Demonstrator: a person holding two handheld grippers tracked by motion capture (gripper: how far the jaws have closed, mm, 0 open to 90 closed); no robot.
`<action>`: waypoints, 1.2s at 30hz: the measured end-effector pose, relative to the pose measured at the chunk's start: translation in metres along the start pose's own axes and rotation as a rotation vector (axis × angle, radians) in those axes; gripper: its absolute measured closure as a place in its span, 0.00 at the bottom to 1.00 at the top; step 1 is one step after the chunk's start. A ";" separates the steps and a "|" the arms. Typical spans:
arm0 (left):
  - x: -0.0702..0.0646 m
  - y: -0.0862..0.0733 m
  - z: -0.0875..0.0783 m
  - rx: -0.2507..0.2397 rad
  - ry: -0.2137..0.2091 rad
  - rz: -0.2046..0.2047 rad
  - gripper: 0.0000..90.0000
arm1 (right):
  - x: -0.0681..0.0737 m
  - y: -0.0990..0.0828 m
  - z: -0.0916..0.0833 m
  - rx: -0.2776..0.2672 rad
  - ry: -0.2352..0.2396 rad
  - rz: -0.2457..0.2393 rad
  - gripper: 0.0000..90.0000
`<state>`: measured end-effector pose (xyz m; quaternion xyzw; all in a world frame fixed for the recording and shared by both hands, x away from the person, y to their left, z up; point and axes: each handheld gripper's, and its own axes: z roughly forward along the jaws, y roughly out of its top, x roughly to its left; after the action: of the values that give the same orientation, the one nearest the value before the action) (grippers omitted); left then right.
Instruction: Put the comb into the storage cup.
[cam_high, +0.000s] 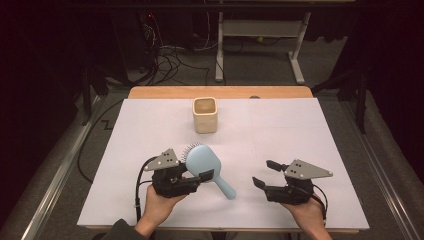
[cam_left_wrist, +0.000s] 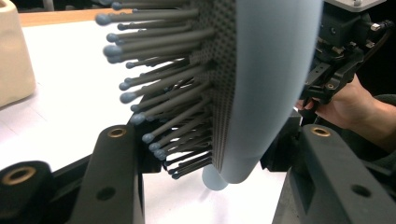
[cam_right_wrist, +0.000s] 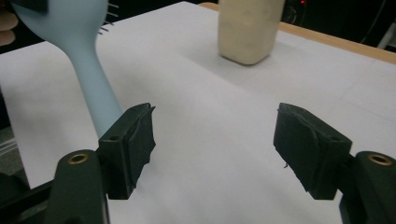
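Hairbrush (cam_high: 202, 162), pale blue, was clamped at its head by the left hand-held gripper (cam_high: 196, 176), handle slanting down toward the white counter (cam_high: 280, 135) in front of the beige cup (cam_high: 205, 114), presumably for a handover. The right hand-held gripper (cam_high: 264, 173) stood beside the hairbrush, jaws apart, empty.

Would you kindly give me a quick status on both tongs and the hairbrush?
Left tongs shut on hairbrush, head clamped. Right tongs open, empty, apart from the handle. Beige cup stands farther back, nothing in the way.
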<state>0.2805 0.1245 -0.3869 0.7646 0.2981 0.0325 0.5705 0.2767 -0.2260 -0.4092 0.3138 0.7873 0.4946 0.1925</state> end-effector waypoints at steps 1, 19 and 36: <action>0.000 0.000 -0.001 -0.002 0.001 -0.001 0.58 | -0.002 -0.002 -0.003 -0.006 -0.009 0.004 0.33; 0.002 0.011 -0.010 -0.014 0.033 0.011 0.58 | -0.031 -0.041 -0.033 -0.042 -0.106 0.049 0.35; 0.012 0.022 -0.016 -0.035 0.063 -0.005 0.58 | -0.045 -0.068 -0.050 -0.077 -0.171 0.116 0.34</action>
<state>0.2932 0.1404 -0.3652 0.7523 0.3173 0.0604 0.5742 0.2584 -0.3108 -0.4488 0.3921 0.7289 0.5064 0.2419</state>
